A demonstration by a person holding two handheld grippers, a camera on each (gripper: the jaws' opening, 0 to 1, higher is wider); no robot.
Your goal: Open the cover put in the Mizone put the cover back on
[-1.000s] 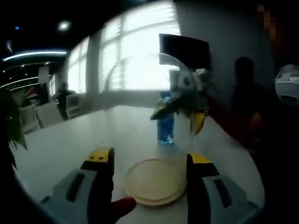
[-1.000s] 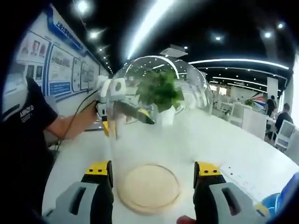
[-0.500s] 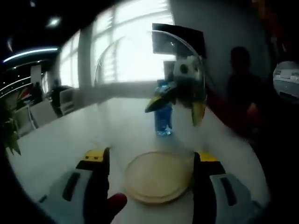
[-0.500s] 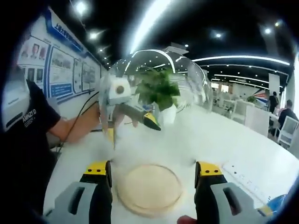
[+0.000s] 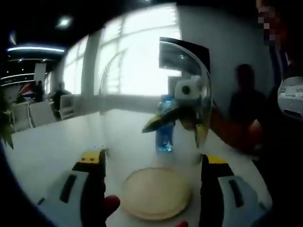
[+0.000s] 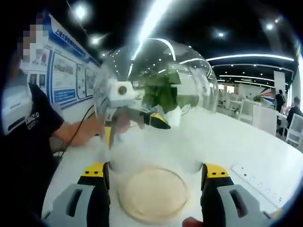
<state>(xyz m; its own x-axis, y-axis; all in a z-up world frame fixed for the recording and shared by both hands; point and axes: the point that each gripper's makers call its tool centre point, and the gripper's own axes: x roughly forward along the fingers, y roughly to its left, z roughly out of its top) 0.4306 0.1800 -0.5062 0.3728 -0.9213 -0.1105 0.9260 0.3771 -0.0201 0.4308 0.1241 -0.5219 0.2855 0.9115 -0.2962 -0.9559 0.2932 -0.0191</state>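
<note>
The clear dome cover (image 5: 156,99) (image 6: 156,99) stood between the fingers of both grippers, one from each side, raised above the round wooden base (image 5: 157,193) (image 6: 154,194) on the white surface (image 5: 57,146). Whether the left gripper (image 5: 150,165) and right gripper (image 6: 154,172) actually clamped it could not be determined. The blue Mizone bottle (image 5: 165,127) stood upright beyond the base.

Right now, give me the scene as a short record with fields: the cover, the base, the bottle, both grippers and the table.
cover: clear glass dome, raised off its base, with a gripper on each side
base: round wooden disc, bare, on the table
bottle: blue Mizone bottle, upright on the table beyond the disc
left gripper: at the dome's far side, seen through the glass
right gripper: likewise, in the left gripper view
table: white
</note>
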